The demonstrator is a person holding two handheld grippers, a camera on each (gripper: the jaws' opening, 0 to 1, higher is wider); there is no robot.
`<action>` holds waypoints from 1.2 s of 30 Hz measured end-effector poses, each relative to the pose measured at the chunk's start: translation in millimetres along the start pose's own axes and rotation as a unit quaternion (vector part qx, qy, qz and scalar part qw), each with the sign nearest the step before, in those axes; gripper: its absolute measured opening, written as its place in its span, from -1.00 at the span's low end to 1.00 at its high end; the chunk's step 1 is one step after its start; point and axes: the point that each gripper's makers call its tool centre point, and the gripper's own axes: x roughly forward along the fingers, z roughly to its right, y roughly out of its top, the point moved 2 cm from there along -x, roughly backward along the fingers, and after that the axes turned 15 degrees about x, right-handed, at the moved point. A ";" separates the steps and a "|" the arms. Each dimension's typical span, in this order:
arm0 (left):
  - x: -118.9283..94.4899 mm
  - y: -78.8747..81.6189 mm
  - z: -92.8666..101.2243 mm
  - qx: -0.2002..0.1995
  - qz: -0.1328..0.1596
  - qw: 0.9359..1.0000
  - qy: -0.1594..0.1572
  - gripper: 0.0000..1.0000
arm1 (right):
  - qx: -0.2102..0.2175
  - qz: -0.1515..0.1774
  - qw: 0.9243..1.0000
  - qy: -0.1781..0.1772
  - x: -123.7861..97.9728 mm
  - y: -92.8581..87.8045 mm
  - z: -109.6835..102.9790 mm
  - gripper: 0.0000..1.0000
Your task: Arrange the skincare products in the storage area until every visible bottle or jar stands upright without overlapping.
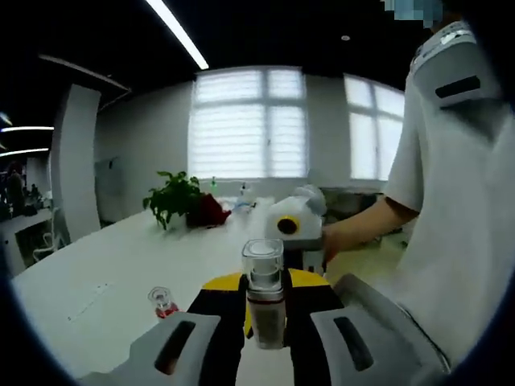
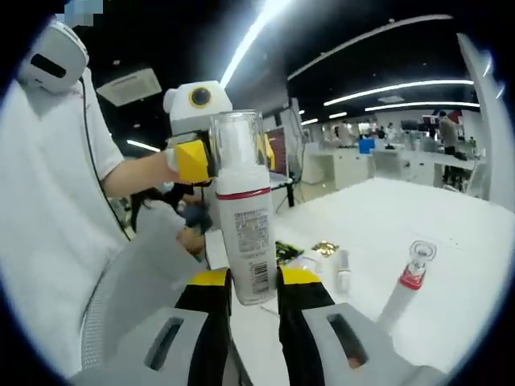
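Though tilted, pump bottle (image 2: 245,217) clamped upright

White table (image 2: 451,233) lies mostly open to the right, broken by a red-collared tube (image 2: 406,291), a small white tube (image 2: 344,272) and a gold item (image 2: 325,248). To the left, a person's white shirt (image 2: 48,241) and grey chair back (image 2: 133,289) block passage. In the left gripper view, a small clear bottle (image 1: 162,302) stands nearby, with a potted plant (image 1: 173,197) at the far table edge.

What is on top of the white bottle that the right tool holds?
A clear cap sits on the bottle, with a white pump visible through it. The other tool, directly behind, hides part of the cap's outline. The bottle's base is hidden between the right tool jaws.
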 end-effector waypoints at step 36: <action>62.6 -131.1 1.7 -0.032 -0.102 0.994 -0.036 -0.68 | -0.030 -0.101 0.994 -0.043 8.1 -88.0 102.7 -0.61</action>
